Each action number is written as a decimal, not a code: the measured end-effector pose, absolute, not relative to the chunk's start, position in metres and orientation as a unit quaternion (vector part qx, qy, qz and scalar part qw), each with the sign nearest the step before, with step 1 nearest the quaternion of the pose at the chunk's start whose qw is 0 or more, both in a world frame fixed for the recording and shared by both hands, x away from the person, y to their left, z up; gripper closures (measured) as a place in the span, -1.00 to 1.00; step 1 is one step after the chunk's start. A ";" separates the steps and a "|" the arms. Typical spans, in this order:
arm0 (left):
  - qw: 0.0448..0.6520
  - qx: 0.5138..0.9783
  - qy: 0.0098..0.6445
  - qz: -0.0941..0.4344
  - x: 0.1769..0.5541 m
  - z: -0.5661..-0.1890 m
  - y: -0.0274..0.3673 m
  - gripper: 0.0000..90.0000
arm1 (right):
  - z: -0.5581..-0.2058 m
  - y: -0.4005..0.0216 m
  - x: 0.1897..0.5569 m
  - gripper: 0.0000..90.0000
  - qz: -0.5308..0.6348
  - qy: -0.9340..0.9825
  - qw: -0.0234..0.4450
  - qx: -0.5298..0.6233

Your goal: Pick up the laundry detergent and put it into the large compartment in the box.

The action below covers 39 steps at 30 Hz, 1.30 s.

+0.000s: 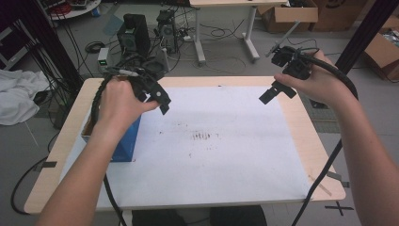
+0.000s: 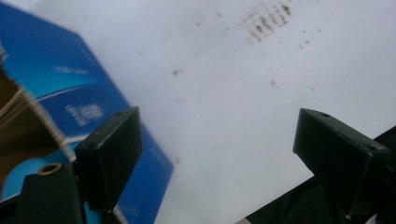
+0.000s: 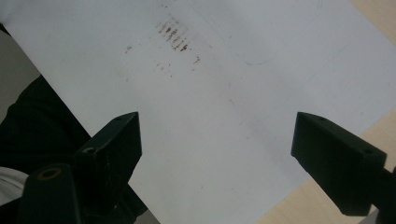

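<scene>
The left gripper [image 2: 217,154] has its two black jaws spread wide with nothing between them, hanging over the large white paper sheet [image 2: 224,84] just beside a blue cardboard box [image 2: 70,88]. In the left gripper view the box's open top shows a brown inside, but what it holds is too blurred to tell. In the high view the left gripper [image 1: 157,96] sits above the box's [image 1: 124,141] inner edge, held in the person's left hand [image 1: 117,106], and the forearm covers much of the box.

The right gripper [image 3: 215,149] is likewise wide apart and empty, aimed down at the white sheet [image 3: 233,70] near its edge, where the pale wooden tabletop [image 3: 373,18] shows. From above, the right gripper [image 1: 275,92] hovers over the sheet's far right corner in the right hand [image 1: 317,82], well apart from the left one.

A patch of small dark smudges [image 1: 202,136] marks the middle of the sheet.

Beyond the table [image 1: 70,122] lie a grey floor with tangled black cables [image 1: 221,33], two dark computer towers [image 1: 134,33], a white desk's legs [image 1: 200,35], cardboard boxes [image 1: 291,14] and a white cloth [image 1: 19,94] at the left.
</scene>
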<state>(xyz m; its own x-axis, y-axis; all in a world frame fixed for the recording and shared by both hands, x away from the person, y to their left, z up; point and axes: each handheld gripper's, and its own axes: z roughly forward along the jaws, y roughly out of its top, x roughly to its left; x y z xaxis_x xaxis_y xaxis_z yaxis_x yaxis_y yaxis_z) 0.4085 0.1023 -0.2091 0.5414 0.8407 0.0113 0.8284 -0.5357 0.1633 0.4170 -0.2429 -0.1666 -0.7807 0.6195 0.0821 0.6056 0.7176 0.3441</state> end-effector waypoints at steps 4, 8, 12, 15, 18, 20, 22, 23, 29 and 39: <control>0.073 0.883 0.462 0.045 0.406 -0.216 0.086 -0.64 | -0.164 -0.244 0.416 -0.64 0.182 0.925 0.022 0.332; 0.064 0.892 0.445 0.040 0.404 -0.230 0.071 -0.64 | -0.164 -0.245 0.415 -0.64 0.181 0.925 0.022 0.333; 0.068 0.895 0.440 0.034 0.402 -0.245 0.063 -0.65 | -0.164 -0.245 0.415 -0.64 0.182 0.925 0.022 0.334; 0.065 0.896 0.438 0.029 0.401 -0.254 0.059 -0.65 | -0.164 -0.245 0.414 -0.64 0.181 0.926 0.021 0.332; 0.056 0.899 0.432 0.031 0.399 -0.260 0.054 -0.64 | -0.163 -0.246 0.413 -0.65 0.181 0.925 0.022 0.333; 0.060 0.900 0.431 0.022 0.399 -0.261 0.053 -0.64 | -0.163 -0.246 0.412 -0.64 0.180 0.925 0.023 0.333; 0.074 0.901 0.428 0.015 0.398 -0.260 0.051 -0.65 | -0.162 -0.247 0.411 -0.65 0.183 0.925 0.022 0.332; 0.075 0.901 0.427 0.016 0.398 -0.259 0.051 -0.65 | -0.162 -0.247 0.411 -0.65 0.182 0.925 0.022 0.332; 0.079 0.902 0.425 0.011 0.398 -0.260 0.047 -0.64 | -0.163 -0.247 0.412 -0.65 0.181 0.925 0.022 0.334; 0.075 0.902 0.424 0.011 0.398 -0.263 0.042 -0.65 | -0.165 -0.245 0.415 -0.65 0.182 0.925 0.020 0.333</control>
